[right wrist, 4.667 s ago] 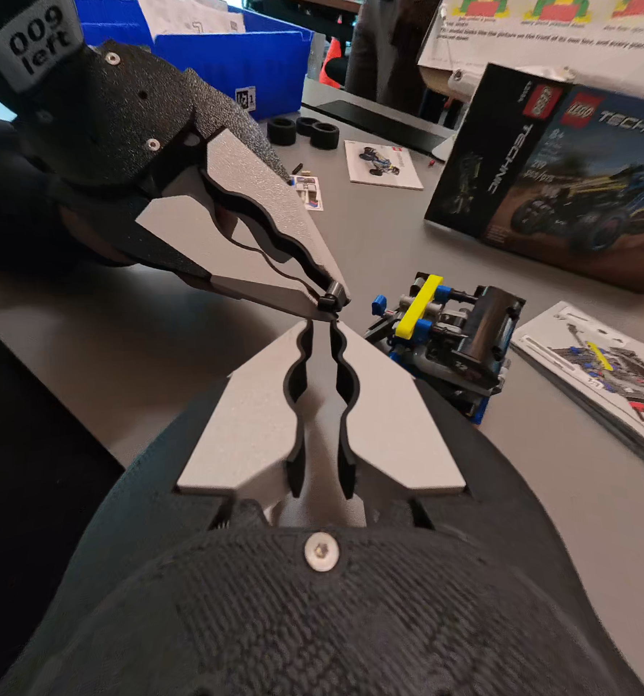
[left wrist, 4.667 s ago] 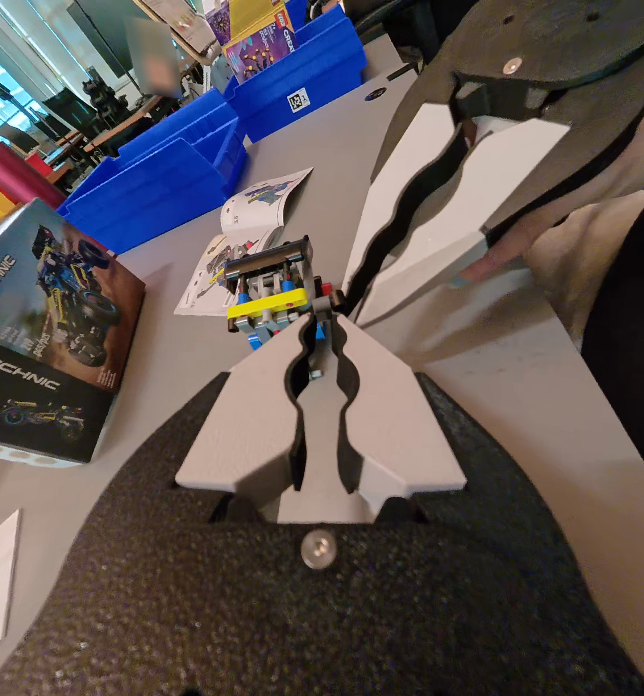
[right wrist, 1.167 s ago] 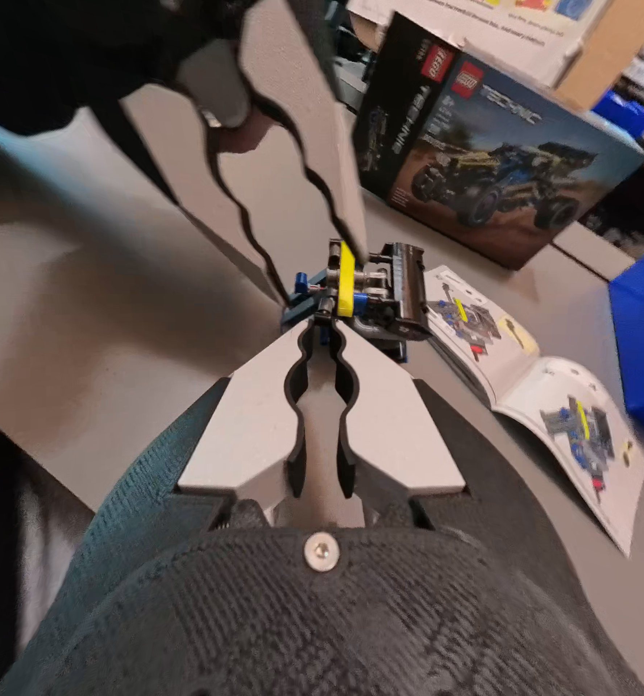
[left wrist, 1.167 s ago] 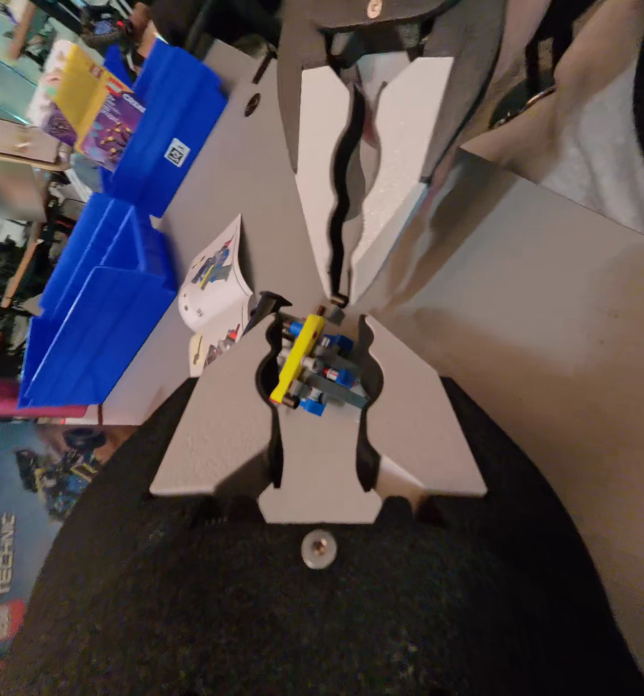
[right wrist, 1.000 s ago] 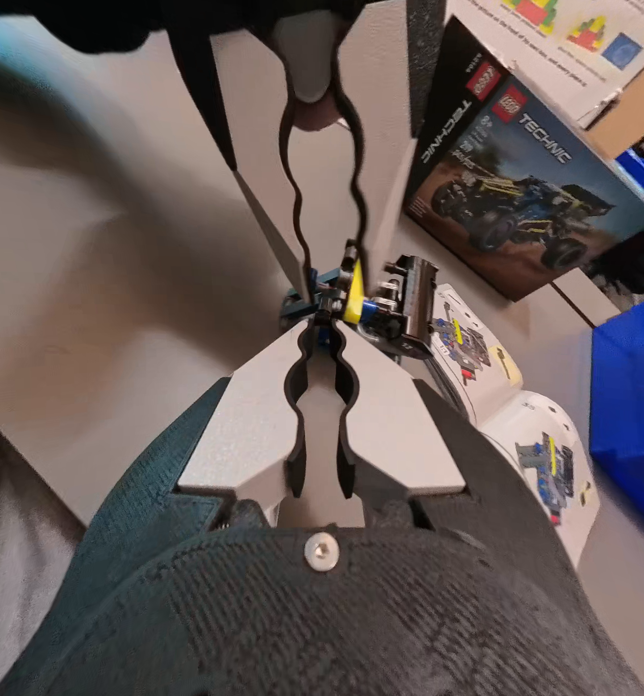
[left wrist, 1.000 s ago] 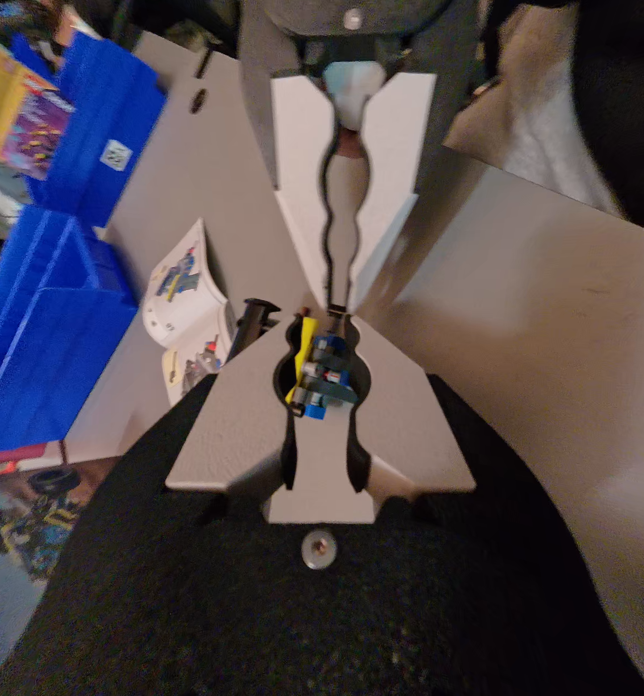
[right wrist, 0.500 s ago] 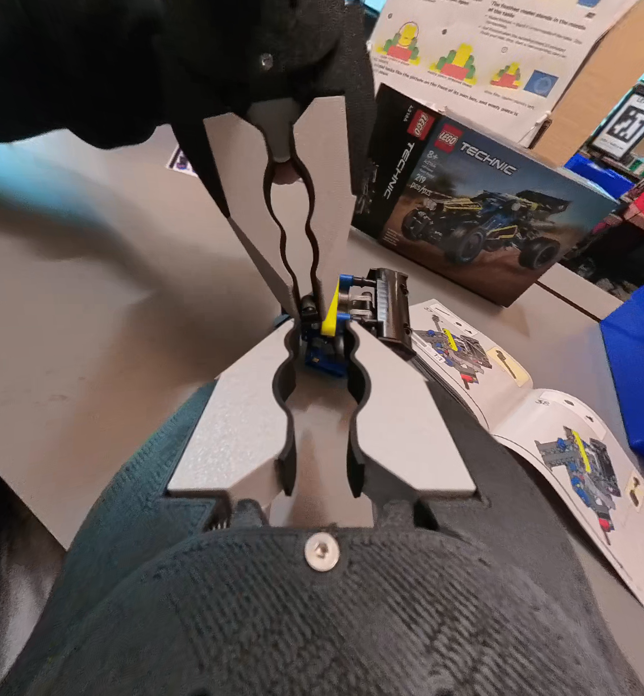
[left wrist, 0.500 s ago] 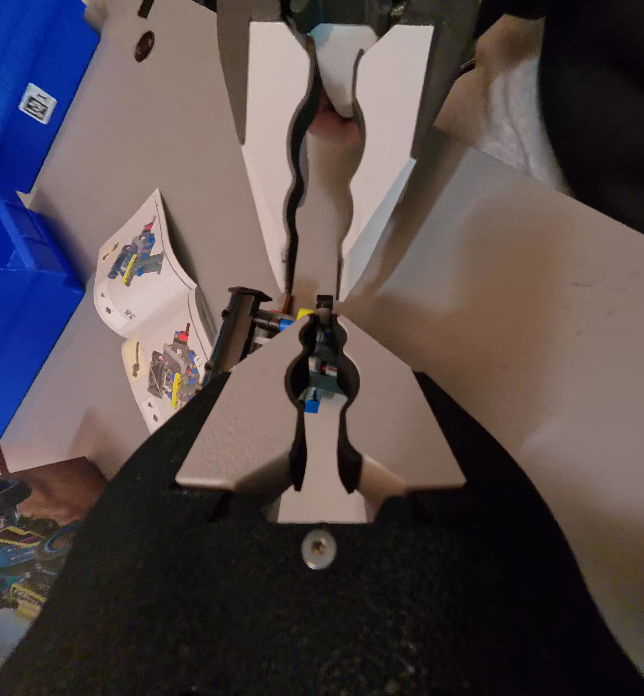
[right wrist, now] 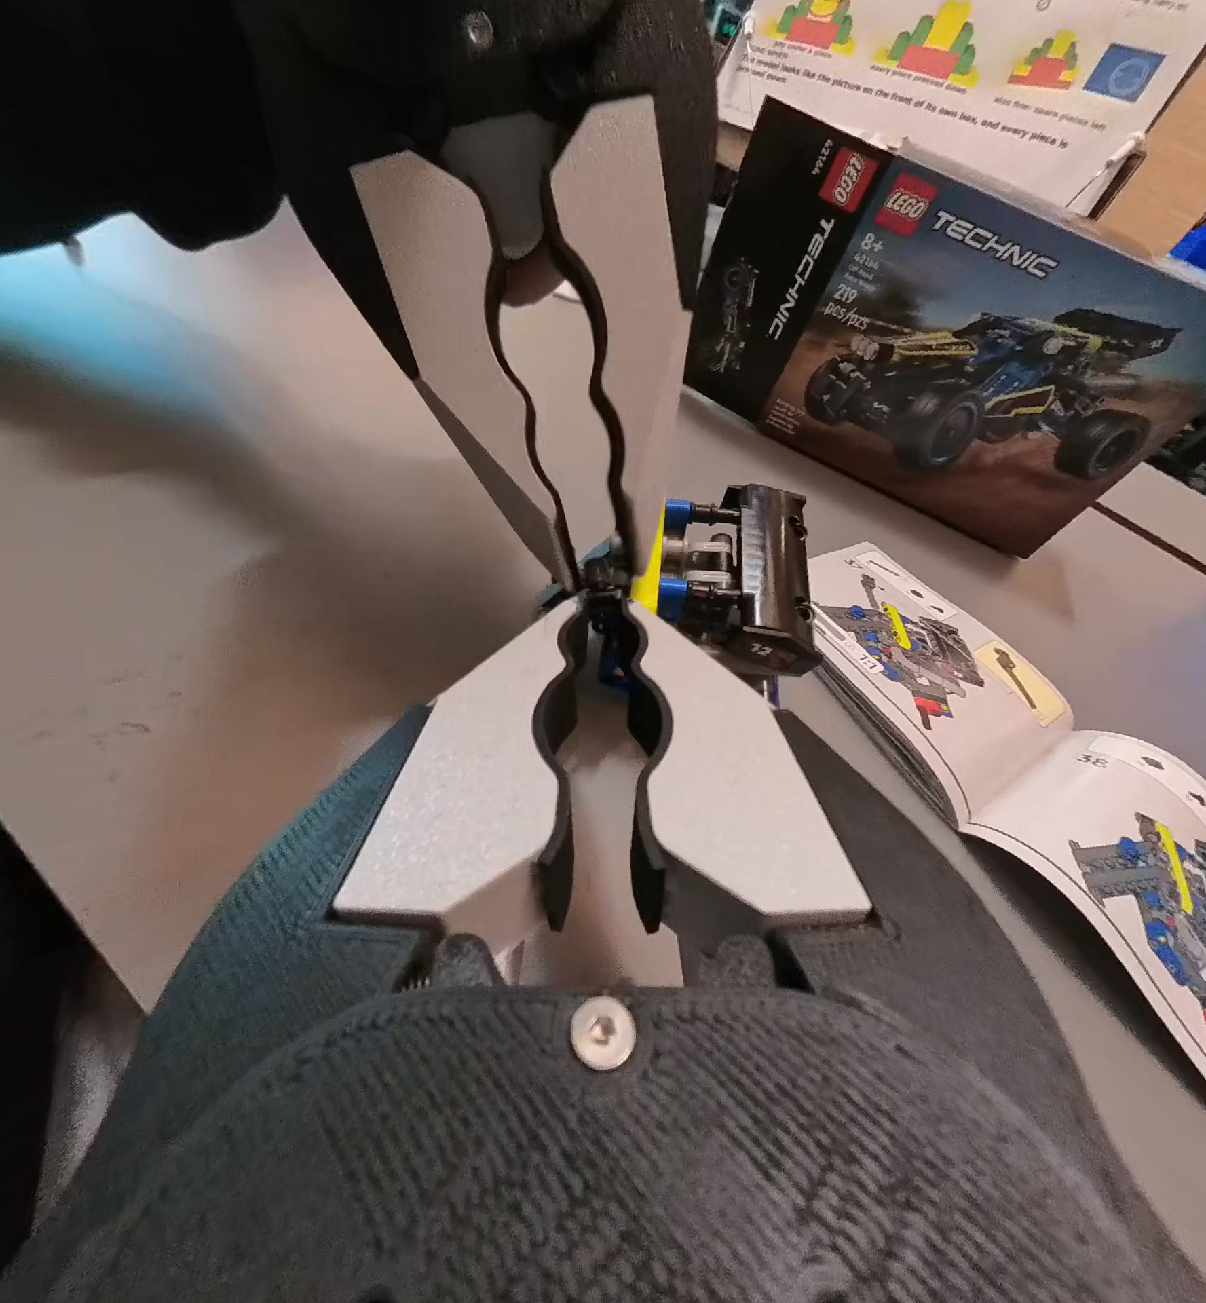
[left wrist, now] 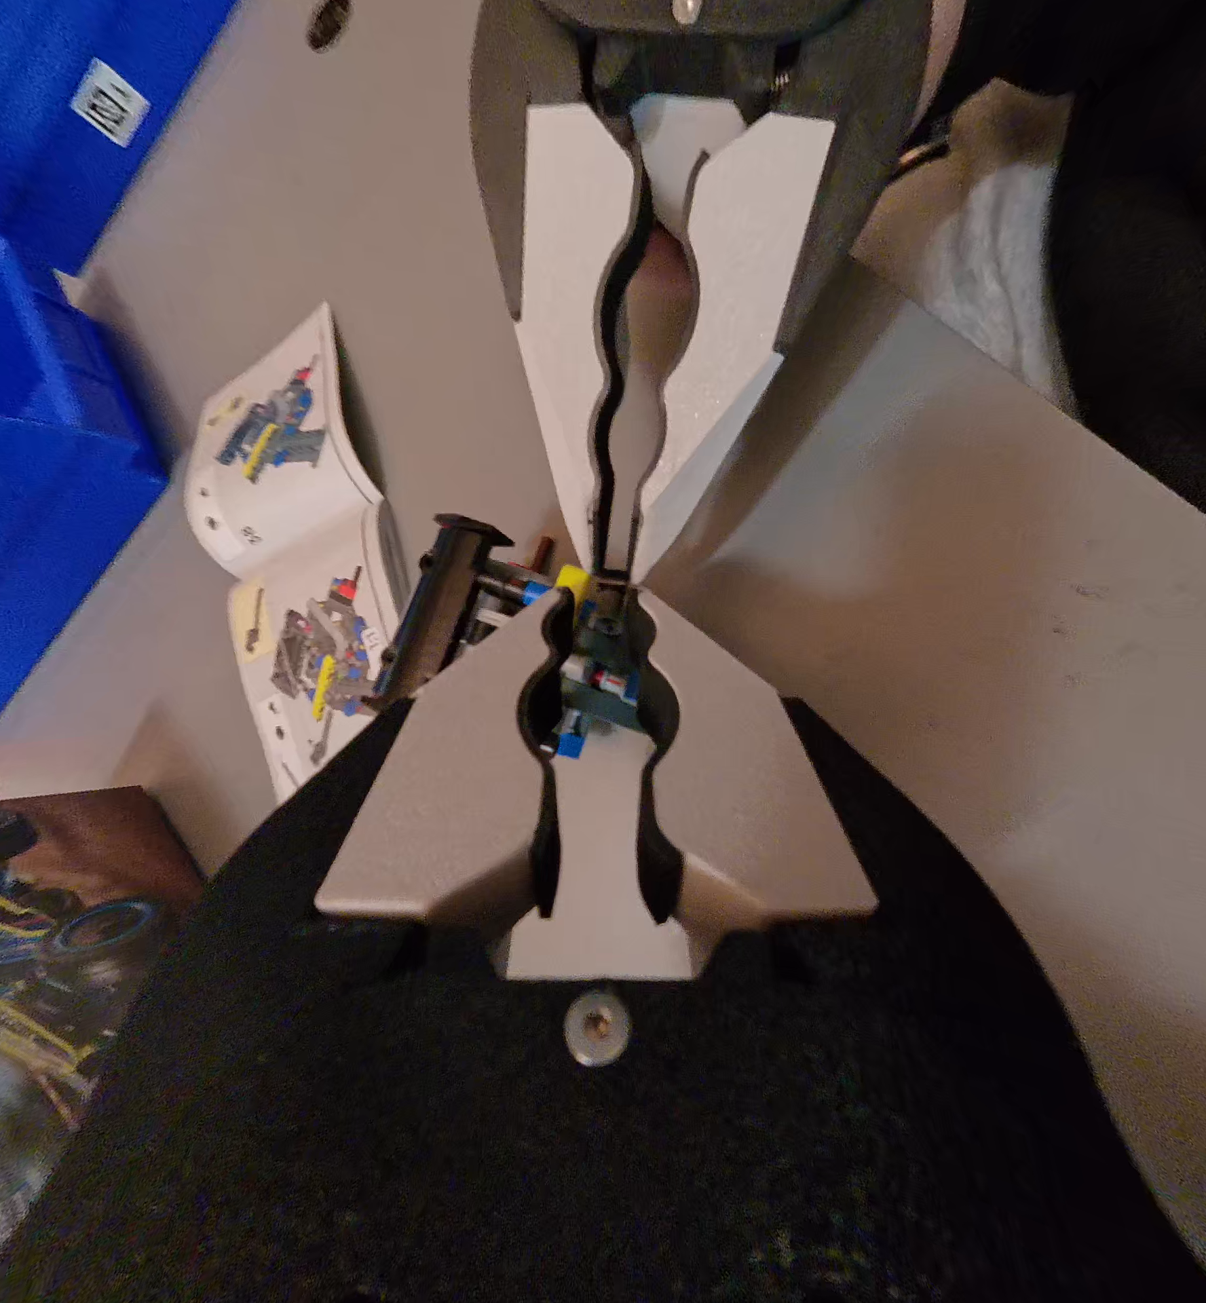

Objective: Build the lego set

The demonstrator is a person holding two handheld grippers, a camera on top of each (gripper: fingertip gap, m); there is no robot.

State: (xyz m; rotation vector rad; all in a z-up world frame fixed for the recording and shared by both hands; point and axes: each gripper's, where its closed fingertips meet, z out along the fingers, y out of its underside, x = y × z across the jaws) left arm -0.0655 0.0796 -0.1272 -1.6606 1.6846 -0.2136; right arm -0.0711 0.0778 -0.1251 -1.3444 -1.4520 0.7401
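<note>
Brick model [right wrist: 727, 585] on the desk [right wrist: 163, 634], both tools pinching it: left tool [left wrist: 596, 599] its frame, right tool [right wrist: 603, 599] a black pin; best pressed squarely.

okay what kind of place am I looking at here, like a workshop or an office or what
Probably a lab or workshop bench set up for toy-brick building: a grey table with a brick-set box, an open instruction booklet, a part-built model and blue storage bins.

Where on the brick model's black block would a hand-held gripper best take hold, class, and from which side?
Probably across the two long flat faces of the black block, coming from its free side by the open booklet: those faces look parallel, and both grippers crowd the yellow-beam end.
</note>
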